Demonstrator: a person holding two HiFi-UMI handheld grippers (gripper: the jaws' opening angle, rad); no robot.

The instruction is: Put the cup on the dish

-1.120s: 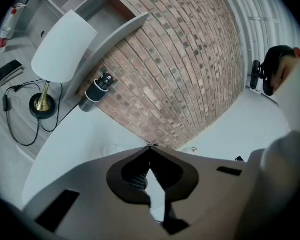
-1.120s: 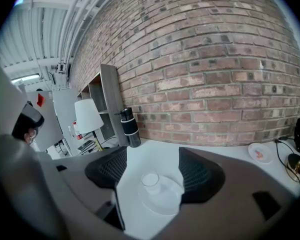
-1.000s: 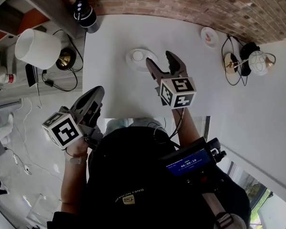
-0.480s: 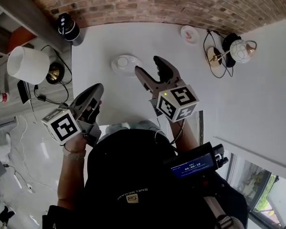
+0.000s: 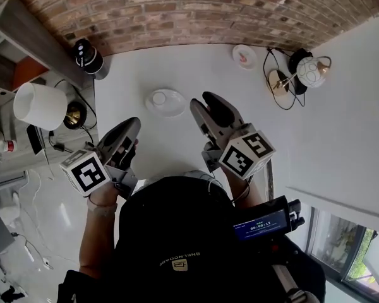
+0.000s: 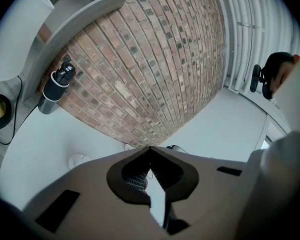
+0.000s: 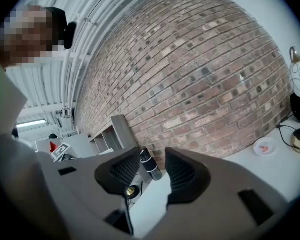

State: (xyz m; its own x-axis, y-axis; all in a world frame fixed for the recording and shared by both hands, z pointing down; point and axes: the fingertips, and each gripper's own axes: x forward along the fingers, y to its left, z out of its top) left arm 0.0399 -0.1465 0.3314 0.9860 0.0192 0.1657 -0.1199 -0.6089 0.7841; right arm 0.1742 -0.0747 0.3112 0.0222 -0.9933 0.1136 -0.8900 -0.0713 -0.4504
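Two empty claws: your right gripper [image 5: 203, 101] was closing on nothing, your left gripper [image 5: 134, 124] sat shut, and the cup [image 5: 159, 98] (apparently already on the dish [image 5: 175, 105]) stood nearby, ungrasped.

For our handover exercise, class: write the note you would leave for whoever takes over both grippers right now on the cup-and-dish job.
Left gripper: shut, empty, held back near the person.
Right gripper: jaws closing with nothing between them, hovering just right of the dish.
Things: the cup appears to sit on the dish, mid-table.
Done: the cup looks placed.
Left: probably only to check that it sits steady and draw the right gripper back.
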